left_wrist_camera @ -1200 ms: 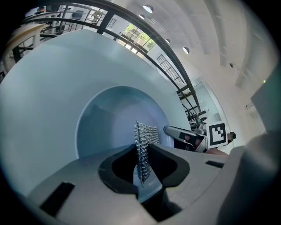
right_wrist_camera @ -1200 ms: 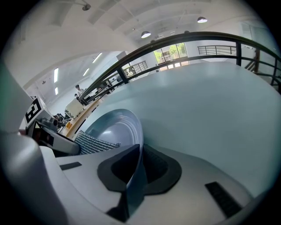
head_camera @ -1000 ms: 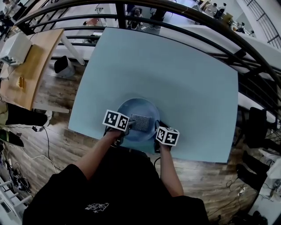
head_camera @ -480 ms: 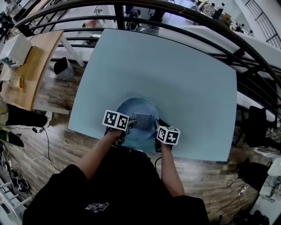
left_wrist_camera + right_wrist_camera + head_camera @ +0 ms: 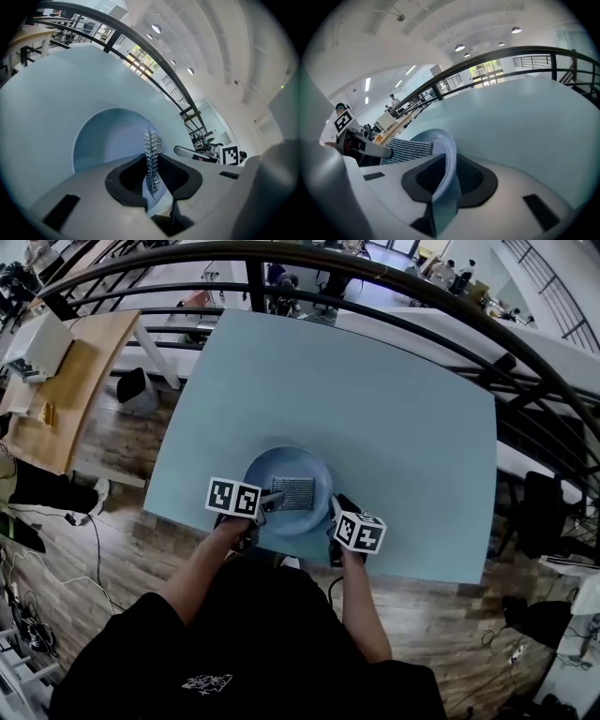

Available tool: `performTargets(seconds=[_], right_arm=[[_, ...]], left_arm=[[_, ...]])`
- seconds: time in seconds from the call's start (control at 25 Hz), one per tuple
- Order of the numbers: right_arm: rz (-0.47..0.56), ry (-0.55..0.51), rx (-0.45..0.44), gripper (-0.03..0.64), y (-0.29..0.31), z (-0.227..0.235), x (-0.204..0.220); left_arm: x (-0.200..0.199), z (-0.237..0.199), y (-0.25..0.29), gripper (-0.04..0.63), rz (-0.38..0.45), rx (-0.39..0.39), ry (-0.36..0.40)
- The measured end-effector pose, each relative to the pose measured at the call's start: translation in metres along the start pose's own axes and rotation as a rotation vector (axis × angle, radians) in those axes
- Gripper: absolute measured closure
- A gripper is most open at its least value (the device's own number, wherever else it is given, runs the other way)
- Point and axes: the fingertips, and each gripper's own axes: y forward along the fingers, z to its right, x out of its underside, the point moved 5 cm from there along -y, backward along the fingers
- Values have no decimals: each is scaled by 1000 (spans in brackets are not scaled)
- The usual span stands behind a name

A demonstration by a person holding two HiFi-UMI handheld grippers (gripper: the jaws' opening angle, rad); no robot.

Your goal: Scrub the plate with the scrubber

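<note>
- The left gripper has its fingers clenched on the metal mesh scrubber, which is pressed on the blue plate.
- The right gripper fingers clamp the plate's rim.
- The plate sits near the counter's front edge.

Pale blue table w/ blue plate near its front edge.

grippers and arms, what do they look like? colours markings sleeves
The left gripper and right gripper have pale grey moulded plastic bodies, with black padded linings around the jaws and small black rectangular slots. Each carries a white cube with black square markers. No cables show on them. The person wears a black short-sleeved top with a small white print.
</note>
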Motion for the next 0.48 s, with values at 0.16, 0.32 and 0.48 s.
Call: performTargets(seconds=[0.16, 0.32, 0.48], right_arm=[[45, -18, -22, 574, -16, -8, -4], [90, -41, -39, 595, -33, -17, -4], [135, -63, -63, 607, -53, -25, -7]], left_arm=[[-3, 1, -18, 506, 65, -6, -2], [-3, 5, -39, 508, 144, -20, 5], [-2, 13, -58, 508, 204, -16, -1]])
